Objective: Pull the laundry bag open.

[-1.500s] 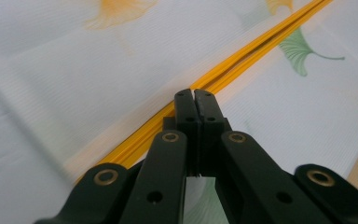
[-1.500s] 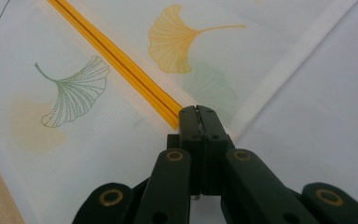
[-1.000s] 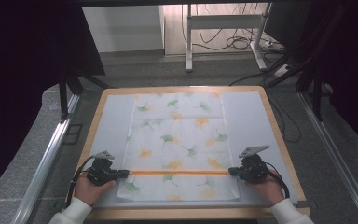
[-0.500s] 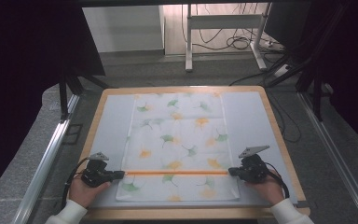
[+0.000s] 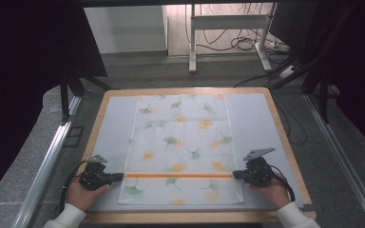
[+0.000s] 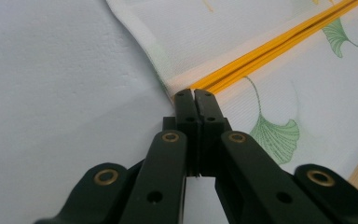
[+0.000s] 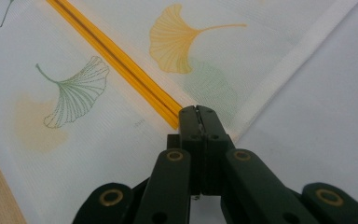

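Near edge of the counter [image 5: 285,102]: two hands, tongs clenched. Left tongs [image 5: 120,176] pinch the left end of the orange band [image 5: 178,175] at the cloth's [image 5: 180,137] left hem; right tongs [image 5: 235,174] pinch its right end at the right hem. Jaws pressed flat together in both gripper views, fabric caught at the tips. The band runs taut and straight across the cloth, near its front edge. Cloth is thin, white, fine-weave, with a ginkgo leaf print in green and orange, lying flat on a pale matte mat. Bare mat strips on both sides leave open room. Wooden rim frames the counter. Beyond: grey floor, cables [image 5: 240,43], metal stand legs.
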Demonstrator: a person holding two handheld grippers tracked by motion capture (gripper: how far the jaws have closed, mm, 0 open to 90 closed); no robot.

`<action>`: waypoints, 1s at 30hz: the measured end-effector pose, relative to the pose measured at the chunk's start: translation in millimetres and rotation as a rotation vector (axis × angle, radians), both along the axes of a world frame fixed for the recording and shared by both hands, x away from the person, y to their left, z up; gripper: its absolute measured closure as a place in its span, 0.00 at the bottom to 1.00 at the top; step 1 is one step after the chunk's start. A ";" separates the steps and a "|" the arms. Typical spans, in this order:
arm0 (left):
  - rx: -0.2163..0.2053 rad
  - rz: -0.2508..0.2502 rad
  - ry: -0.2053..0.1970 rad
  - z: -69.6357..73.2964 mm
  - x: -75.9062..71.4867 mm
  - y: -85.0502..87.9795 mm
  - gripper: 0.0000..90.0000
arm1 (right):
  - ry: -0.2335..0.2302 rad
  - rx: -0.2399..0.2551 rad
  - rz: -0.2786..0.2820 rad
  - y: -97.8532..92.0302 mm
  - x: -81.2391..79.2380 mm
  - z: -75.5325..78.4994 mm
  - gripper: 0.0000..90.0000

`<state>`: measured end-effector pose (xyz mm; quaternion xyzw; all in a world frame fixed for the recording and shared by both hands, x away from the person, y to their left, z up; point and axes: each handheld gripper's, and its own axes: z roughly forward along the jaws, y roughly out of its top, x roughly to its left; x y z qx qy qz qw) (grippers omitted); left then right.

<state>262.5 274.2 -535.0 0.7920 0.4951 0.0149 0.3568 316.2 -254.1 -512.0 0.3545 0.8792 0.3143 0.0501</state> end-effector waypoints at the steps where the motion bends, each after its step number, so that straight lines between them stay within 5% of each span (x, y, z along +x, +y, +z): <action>1: 0.006 0.006 -0.001 0.0 -0.2 0.5 1.00 | 0.000 0.001 0.000 0.0 0.0 0.0 1.00; 9: -0.012 0.004 0.000 -4.2 -0.2 2.5 1.00 | 0.000 0.001 0.002 -0.1 0.0 -0.1 1.00; 13: -0.019 0.003 -0.049 0.5 -1.0 2.4 0.97 | -0.002 0.000 0.001 0.1 -0.5 0.2 1.00; 18: -0.059 0.006 -0.131 17.3 -4.4 -0.6 0.78 | -0.010 0.008 0.009 0.1 -1.6 1.9 0.99; 23: -0.072 0.009 -0.226 34.4 -6.8 -13.5 0.60 | -0.073 0.077 0.007 -2.2 -5.6 17.7 0.98; 30: -0.050 -0.005 -0.310 48.2 7.2 -47.9 0.42 | -0.175 0.136 -0.007 -1.4 -7.3 30.1 0.73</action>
